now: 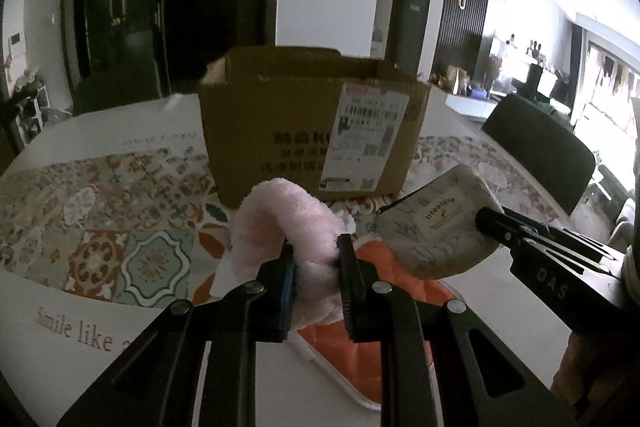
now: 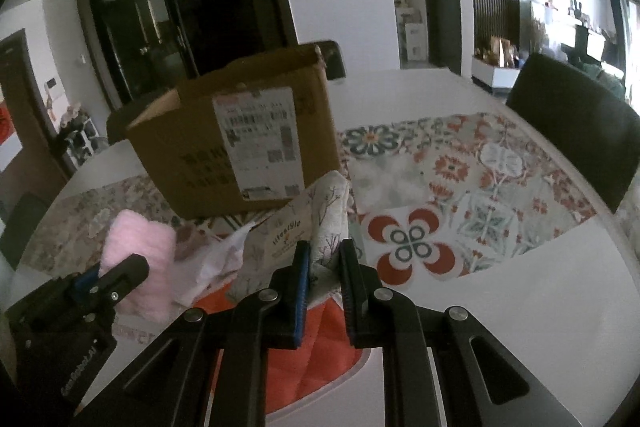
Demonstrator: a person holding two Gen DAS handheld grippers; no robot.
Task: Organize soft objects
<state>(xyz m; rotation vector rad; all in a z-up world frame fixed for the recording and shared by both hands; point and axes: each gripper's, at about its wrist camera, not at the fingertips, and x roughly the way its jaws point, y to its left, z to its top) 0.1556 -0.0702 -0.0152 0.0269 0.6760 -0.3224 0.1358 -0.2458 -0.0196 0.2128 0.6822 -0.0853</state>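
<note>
— Pink plush, is that what the left gripper (image 1: 316, 255) has?

— Yes. Its two fingers (image 1: 286, 267) are pressed into a fluffy pink soft toy (image 1: 280, 223), which bulges up and to the left of the tips, lifted off the surface.

— And the right gripper (image 2: 325, 259)?

— Clamped on a cream floral pouch (image 2: 320, 215) printed "lifestyle"; the fabric stands up between and ahead of its pads. Seen from the left wrist, that pouch (image 1: 436, 227) hangs just right of the left fingertips.

— What lies under the tips?

— An orange quilted mat (image 1: 372, 347) with a white border, below both pairs of fingers.

— Further ahead?

— A cardboard box (image 1: 308, 131), open at the top, with a shipping label facing the fingers. It stands on a patterned tablecloth (image 1: 100, 219) that spreads out to either side. Beyond the right-hand fingers, a dark chair (image 2: 576, 123) sits at the table edge.
</note>
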